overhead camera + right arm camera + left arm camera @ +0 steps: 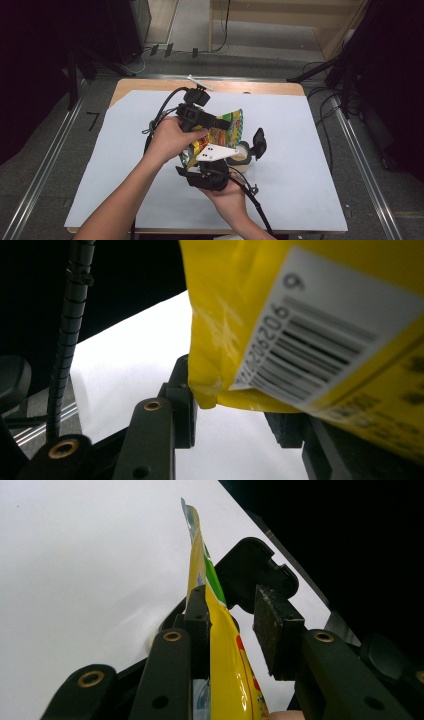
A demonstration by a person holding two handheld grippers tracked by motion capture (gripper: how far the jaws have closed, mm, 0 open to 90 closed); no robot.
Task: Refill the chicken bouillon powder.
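A: Where is the bag?

B: The yellow foil snack bag with green and red print [227, 131] is held up off the white sheet covering the wooden table [300, 150], near the sheet's middle. Both hands crowd in on it there.

A: Which gripper is on which side of the bag?

B: The left gripper [220, 122] comes in at the bag's far, upper edge, with the left hand [172, 140] wrapped round its black body. The right gripper [245, 150] sits at the bag's near side, with the right hand [227, 192] under it and its grey three-cornered plate [216, 152] lying just in front of the bag.

A: Is the left gripper pinching the bag?

B: In the left gripper view the bag [220, 645] stands edge-on between the jaws, flat against the left pad [199, 625]. The right pad [272, 630] stands clear of it with white sheet showing between. So the jaws are spread and not clamped.

A: And the right gripper?

B: In the right gripper view a lower corner of the bag [300, 315], with its white barcode label [320, 335], hangs over the jaws. The left pad [182, 400] sits just beside that corner; the right pad is largely hidden behind the foil. I cannot tell whether it is pinching.

A: Anything else by the bag?

B: A roll of pale tape [241, 155] lies just right of the bag, beside the right gripper's jaws.
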